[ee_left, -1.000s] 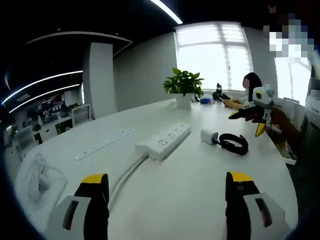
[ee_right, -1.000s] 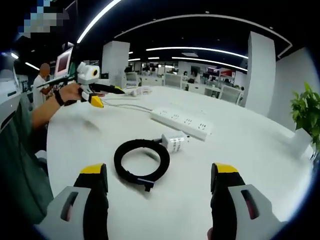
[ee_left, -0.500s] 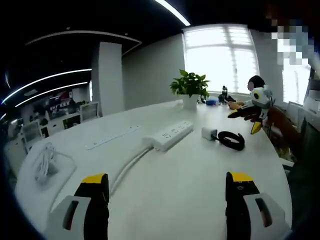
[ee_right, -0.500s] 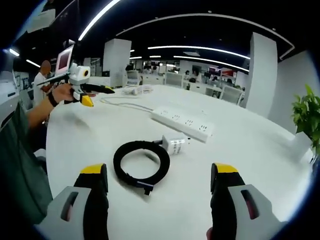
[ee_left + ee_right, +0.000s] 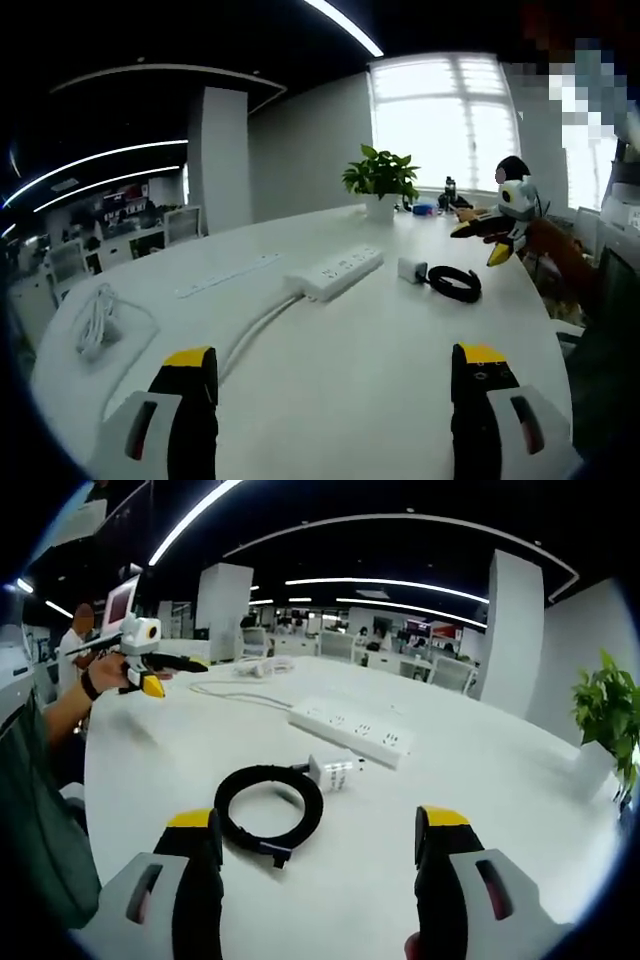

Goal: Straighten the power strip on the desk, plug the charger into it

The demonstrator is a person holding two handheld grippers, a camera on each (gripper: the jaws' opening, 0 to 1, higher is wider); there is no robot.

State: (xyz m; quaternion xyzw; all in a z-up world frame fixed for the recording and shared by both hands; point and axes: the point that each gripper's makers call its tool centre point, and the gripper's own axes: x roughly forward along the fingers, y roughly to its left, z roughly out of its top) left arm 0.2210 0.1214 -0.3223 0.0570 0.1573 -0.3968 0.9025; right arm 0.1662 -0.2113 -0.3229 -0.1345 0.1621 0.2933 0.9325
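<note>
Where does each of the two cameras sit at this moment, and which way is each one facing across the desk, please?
Left gripper view: rides on the left gripper, jaws apart, looking along the desk toward the potted plant and window; the right gripper enters from the right.
Right gripper view: rides on the right gripper, jaws apart, facing the open office; the person's hand holds the left gripper there.
Shared: the power strip, the charger and its coiled black cable.

White power strip (image 5: 347, 731) lies flat on the desk (image 5: 480, 780), sockets up, nothing plugged in. White charger (image 5: 330, 773) lies just beside it, black cable (image 5: 268, 808) coiled.
</note>
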